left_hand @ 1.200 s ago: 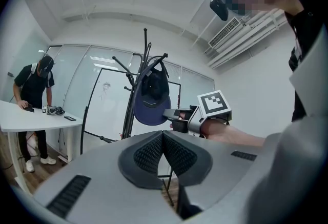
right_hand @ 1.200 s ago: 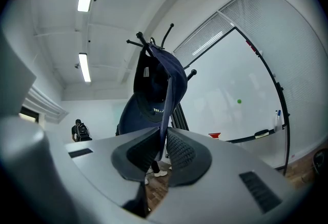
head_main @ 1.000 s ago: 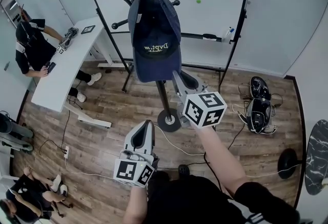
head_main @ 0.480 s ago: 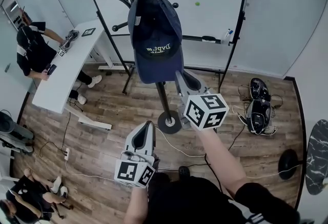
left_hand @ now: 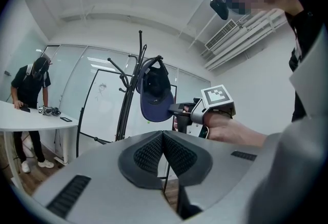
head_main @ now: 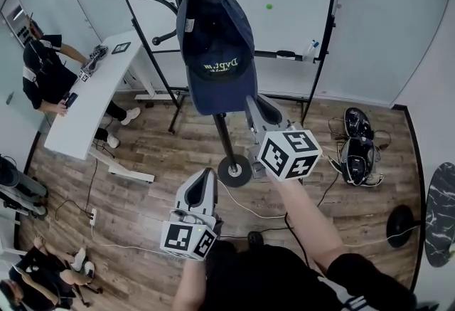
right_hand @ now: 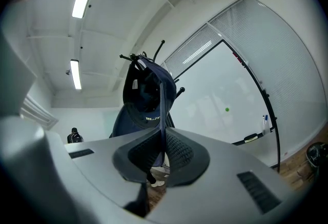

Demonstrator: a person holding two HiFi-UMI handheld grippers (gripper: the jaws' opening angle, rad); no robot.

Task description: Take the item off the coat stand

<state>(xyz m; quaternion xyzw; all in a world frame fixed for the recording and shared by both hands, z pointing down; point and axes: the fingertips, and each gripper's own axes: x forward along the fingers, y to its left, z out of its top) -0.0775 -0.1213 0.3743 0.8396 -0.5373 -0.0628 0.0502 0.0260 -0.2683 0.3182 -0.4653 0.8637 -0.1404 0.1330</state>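
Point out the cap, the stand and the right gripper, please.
cap (head_main: pixel 213 35), head view, on the cloth above its lettering.
stand (head_main: pixel 225 137), head view, on the pole below the cap.
right gripper (right_hand: pixel 163 133), right gripper view, where the jaws pinch the brim.

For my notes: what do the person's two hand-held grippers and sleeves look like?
Both the left hand-held gripper and the right hand-held gripper have smooth grey tapered bodies, with dark ribbed pads inside the jaws. Each carries a white cube printed with black square markers. The person wears a black short-sleeved top; the forearms are bare.
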